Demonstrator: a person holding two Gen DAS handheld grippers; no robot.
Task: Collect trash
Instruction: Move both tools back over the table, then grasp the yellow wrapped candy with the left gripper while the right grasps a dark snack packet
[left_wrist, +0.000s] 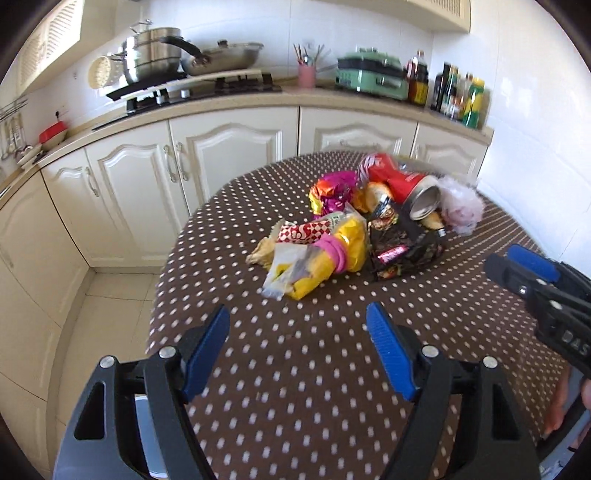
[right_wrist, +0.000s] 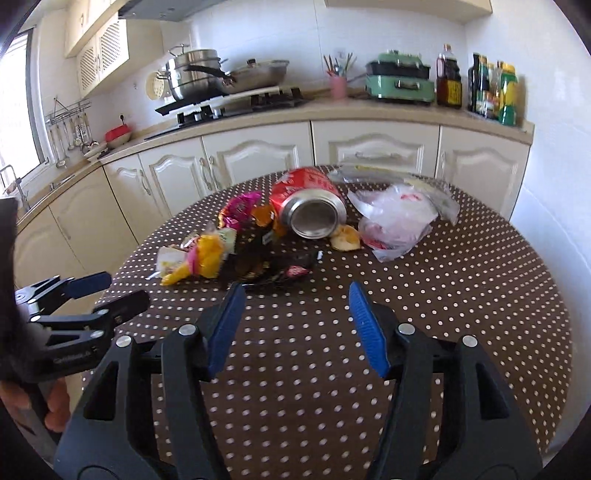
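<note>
A heap of trash lies on the round brown polka-dot table (left_wrist: 314, 369). It holds a crushed red can (left_wrist: 402, 184) on its side, a yellow and pink wrapper (left_wrist: 325, 254), a magenta foil wrapper (left_wrist: 332, 192), a dark snack bag (left_wrist: 402, 251) and a clear plastic bag (left_wrist: 461, 203). My left gripper (left_wrist: 297, 314) is open and empty, short of the yellow wrapper. My right gripper (right_wrist: 295, 291) is open and empty, just short of the dark bag (right_wrist: 266, 262), with the can (right_wrist: 306, 203) and plastic bag (right_wrist: 395, 218) beyond.
White kitchen cabinets (left_wrist: 221, 147) and a counter curve behind the table, with a stove with pots (left_wrist: 166, 55), a green appliance (left_wrist: 369, 74) and bottles (left_wrist: 458, 92). Tiled floor (left_wrist: 110, 314) lies left of the table. Each gripper shows at the edge of the other's view.
</note>
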